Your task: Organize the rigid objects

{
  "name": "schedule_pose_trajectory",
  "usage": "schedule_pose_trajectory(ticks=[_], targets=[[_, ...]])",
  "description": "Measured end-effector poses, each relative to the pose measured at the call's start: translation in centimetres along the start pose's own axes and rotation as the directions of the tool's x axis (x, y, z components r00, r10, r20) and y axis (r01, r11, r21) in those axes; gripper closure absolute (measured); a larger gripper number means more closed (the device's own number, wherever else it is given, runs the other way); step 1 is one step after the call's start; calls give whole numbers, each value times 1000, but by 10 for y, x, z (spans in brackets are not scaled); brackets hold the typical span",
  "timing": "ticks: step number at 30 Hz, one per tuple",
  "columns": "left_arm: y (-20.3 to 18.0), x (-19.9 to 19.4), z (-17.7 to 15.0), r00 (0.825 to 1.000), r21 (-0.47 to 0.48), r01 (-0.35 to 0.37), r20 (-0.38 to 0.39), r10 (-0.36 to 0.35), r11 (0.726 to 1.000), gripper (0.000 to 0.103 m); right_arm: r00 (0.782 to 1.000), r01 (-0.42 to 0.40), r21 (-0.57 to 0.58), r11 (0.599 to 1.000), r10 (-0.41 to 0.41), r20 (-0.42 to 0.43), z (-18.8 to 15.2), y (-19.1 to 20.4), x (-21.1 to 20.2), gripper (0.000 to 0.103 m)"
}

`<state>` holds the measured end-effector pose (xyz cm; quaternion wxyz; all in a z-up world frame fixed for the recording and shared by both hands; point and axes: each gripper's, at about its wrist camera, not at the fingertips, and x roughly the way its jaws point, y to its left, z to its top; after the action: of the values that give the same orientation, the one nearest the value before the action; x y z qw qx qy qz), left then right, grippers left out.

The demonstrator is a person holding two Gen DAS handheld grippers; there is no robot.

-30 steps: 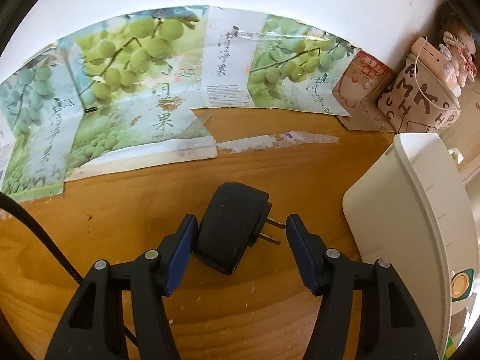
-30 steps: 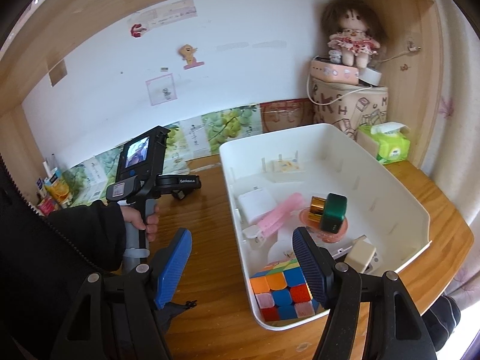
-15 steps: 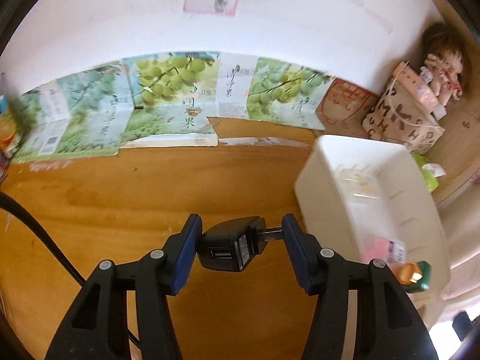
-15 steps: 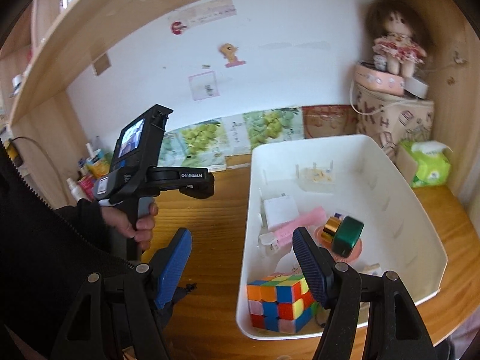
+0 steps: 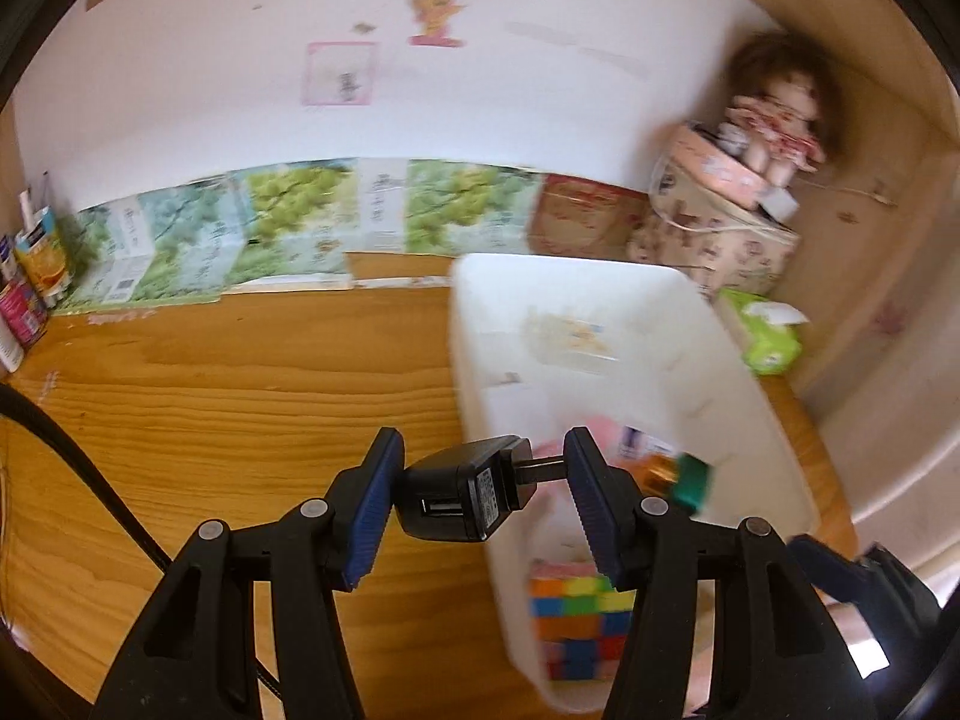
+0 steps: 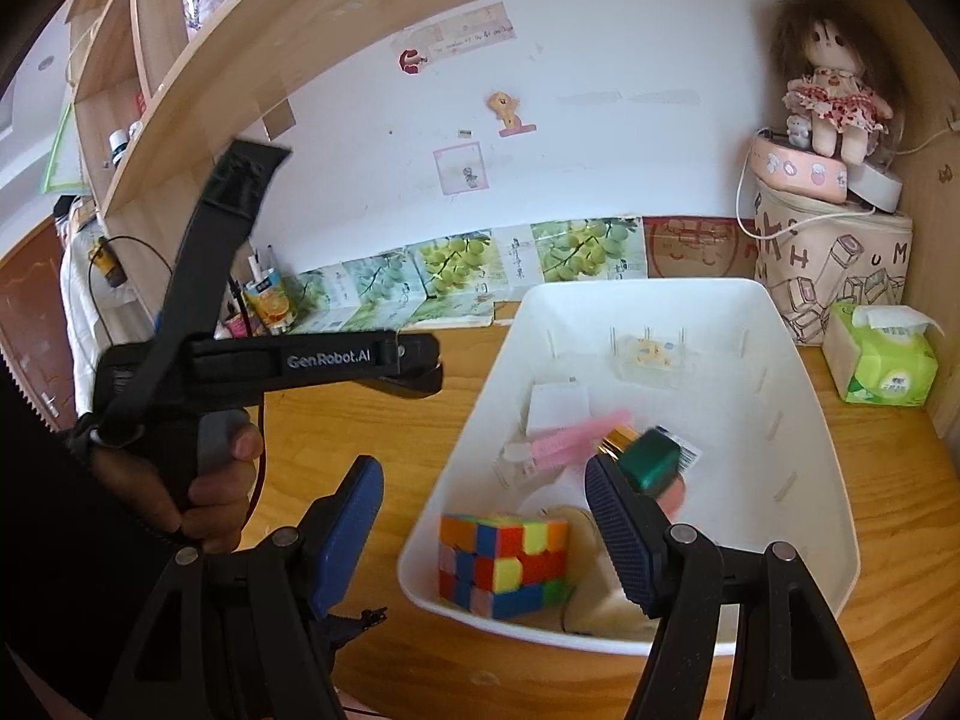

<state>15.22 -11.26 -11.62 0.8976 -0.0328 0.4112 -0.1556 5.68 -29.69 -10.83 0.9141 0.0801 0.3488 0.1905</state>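
Black and rigid, the USB charger (image 5: 462,495) is clamped in the left gripper (image 5: 480,501) beside the white bin (image 5: 750,396), seemingly by body and prongs; a body-only hold is judged steadier. The right gripper (image 6: 483,519) is held apart, empty.

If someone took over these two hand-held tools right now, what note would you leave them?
Left tool: shut on the black charger, raised at the white bin's near rim, its jaws having just closed in.
Right tool: open, holding nothing, above the bin's front edge.
Already in the bin: colour cube, white adapter, pink comb, green-capped bottle.
Left to do: drop the charger into the bin.
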Motion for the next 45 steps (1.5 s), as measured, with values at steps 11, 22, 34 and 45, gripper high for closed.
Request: schedule_pose_trajectory(ticks=[11, 22, 34, 45], targets=[[-43, 15, -21, 990, 8, 101, -98, -100, 995, 43, 998, 56, 55, 997, -55, -11, -11, -27, -12, 23], [-26, -17, -9, 992, -64, 68, -101, -75, 996, 17, 995, 93, 135, 986, -90, -29, 9, -27, -11, 14], [23, -79, -30, 987, -171, -113, -134, 91, 979, 6, 991, 84, 78, 993, -75, -113, 40, 16, -23, 3], [33, -119, -57, 953, -147, -289, -134, 271, 946, 2, 944, 190, 5, 982, -181, -277, 21, 58, -30, 3]])
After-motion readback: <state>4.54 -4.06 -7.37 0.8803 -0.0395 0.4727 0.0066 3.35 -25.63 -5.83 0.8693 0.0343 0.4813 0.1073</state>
